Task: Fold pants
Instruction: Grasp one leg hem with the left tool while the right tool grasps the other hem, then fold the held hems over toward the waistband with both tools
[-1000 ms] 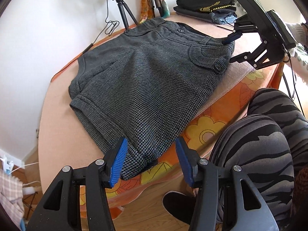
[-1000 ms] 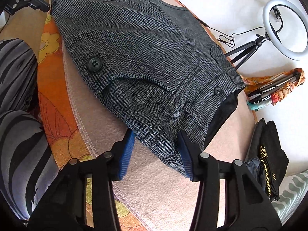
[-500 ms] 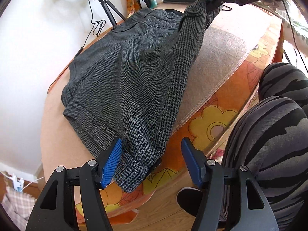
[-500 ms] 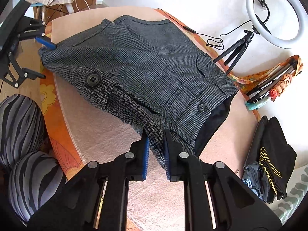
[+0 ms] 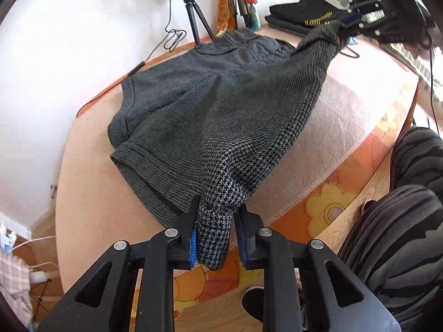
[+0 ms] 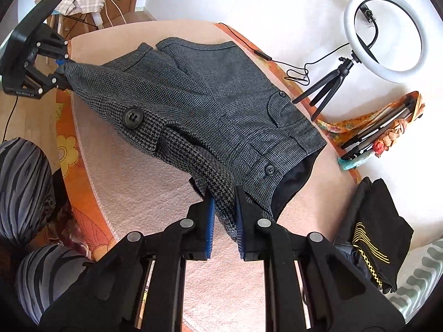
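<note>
Grey houndstooth pants [image 5: 221, 102] lie on a round table covered by a pink mat [image 5: 354, 105]. My left gripper [image 5: 217, 238] is shut on the near hem corner and holds it off the table. My right gripper [image 6: 224, 221] is shut on the near waistband corner [image 6: 221, 193], also lifted. The near side edge of the pants hangs taut between the two grippers. The far half of the pants [image 6: 210, 63] rests flat on the table. The right gripper shows in the left wrist view [image 5: 368, 8], the left gripper in the right wrist view [image 6: 36, 55].
A ring light on a tripod [image 6: 384, 36] stands at the table's far edge. Folded black clothes [image 6: 371, 235] lie stacked on the right side. An orange flowered cloth [image 5: 326, 207] hangs over the near edge. The person's striped legs [image 5: 401, 235] are close to the table.
My left gripper shut on the hem corner and lifted it. My right gripper, closed half a second ago, raised the waistband corner higher, so the near edge came off the table.
</note>
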